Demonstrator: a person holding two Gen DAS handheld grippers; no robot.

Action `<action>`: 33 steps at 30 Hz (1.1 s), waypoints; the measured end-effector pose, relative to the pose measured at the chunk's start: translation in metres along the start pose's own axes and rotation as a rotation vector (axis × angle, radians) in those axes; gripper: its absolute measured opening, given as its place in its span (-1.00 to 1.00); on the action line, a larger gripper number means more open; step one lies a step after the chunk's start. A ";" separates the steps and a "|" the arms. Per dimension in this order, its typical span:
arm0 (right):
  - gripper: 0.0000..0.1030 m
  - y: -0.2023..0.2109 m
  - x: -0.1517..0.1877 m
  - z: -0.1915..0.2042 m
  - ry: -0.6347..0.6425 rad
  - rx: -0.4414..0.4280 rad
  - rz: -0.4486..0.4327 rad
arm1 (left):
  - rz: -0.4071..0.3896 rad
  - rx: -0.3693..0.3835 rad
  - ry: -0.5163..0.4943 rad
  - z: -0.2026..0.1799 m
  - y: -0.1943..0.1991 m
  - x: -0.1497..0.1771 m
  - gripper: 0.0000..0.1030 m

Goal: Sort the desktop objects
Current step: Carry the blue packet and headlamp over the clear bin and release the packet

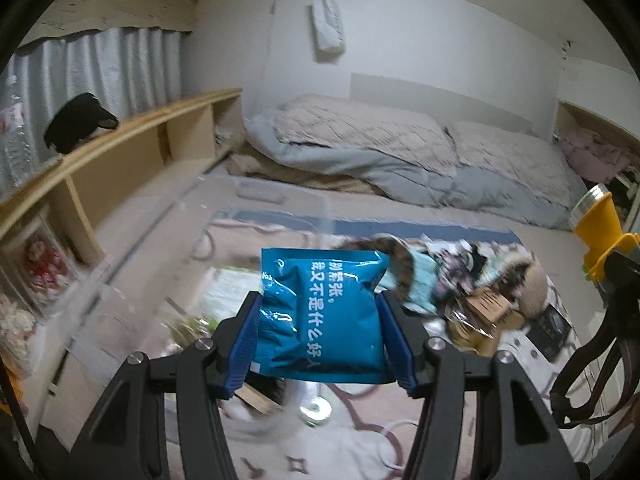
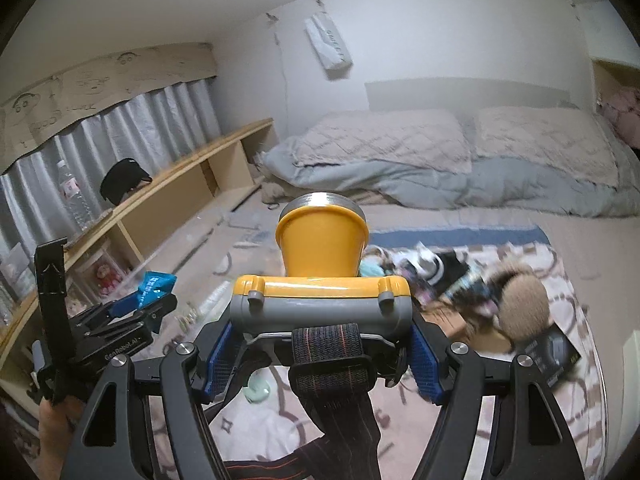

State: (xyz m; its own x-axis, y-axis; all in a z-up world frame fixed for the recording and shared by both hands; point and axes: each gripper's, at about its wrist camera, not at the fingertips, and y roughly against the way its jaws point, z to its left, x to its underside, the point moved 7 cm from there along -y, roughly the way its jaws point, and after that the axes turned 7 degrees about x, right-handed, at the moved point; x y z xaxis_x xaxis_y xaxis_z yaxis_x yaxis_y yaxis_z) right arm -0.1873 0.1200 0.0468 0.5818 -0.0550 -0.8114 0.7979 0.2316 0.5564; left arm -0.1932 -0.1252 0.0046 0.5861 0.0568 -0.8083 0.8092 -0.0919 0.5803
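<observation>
A blue snack packet with white print is pinched at both sides between the blue pads of my left gripper, held in the air above the patterned cloth. My right gripper is shut on the grey and yellow body of a headlamp, whose black elastic strap hangs down between the fingers. In the right wrist view the left gripper with the packet is at the left, held by a hand. The left wrist view catches the headlamp at its right edge.
A heap of small objects, a fluffy brown ball and a black box lie on the patterned cloth. A clear plastic box stands left. A wooden shelf carries a black bag and a bottle. Pillows lie behind.
</observation>
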 end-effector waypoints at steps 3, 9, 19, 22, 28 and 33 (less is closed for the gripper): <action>0.43 -0.005 -0.015 0.018 0.021 -0.015 -0.017 | -0.019 -0.031 0.009 0.023 0.006 -0.013 0.12; 0.43 -0.014 -0.039 0.064 0.059 -0.062 -0.040 | -0.026 -0.075 0.017 0.061 0.014 -0.025 0.12; 0.43 -0.038 -0.067 0.137 0.097 -0.131 -0.052 | 0.113 -0.122 0.069 0.128 -0.009 -0.011 0.12; 0.43 -0.049 -0.072 0.158 0.100 -0.151 -0.043 | 0.168 -0.126 0.072 0.140 -0.021 -0.003 0.12; 0.43 -0.067 -0.074 0.193 0.146 -0.168 -0.042 | 0.267 -0.129 0.034 0.151 -0.040 0.015 0.12; 0.43 -0.083 -0.075 0.210 0.151 -0.171 -0.029 | 0.336 -0.113 0.017 0.153 -0.055 0.028 0.12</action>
State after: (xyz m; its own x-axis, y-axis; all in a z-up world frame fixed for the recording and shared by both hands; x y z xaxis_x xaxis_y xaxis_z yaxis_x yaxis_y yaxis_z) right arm -0.2640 -0.0992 0.0994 0.5186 0.0787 -0.8514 0.7682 0.3942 0.5044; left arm -0.2277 -0.2708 -0.0651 0.8203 0.0584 -0.5689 0.5698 0.0022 0.8218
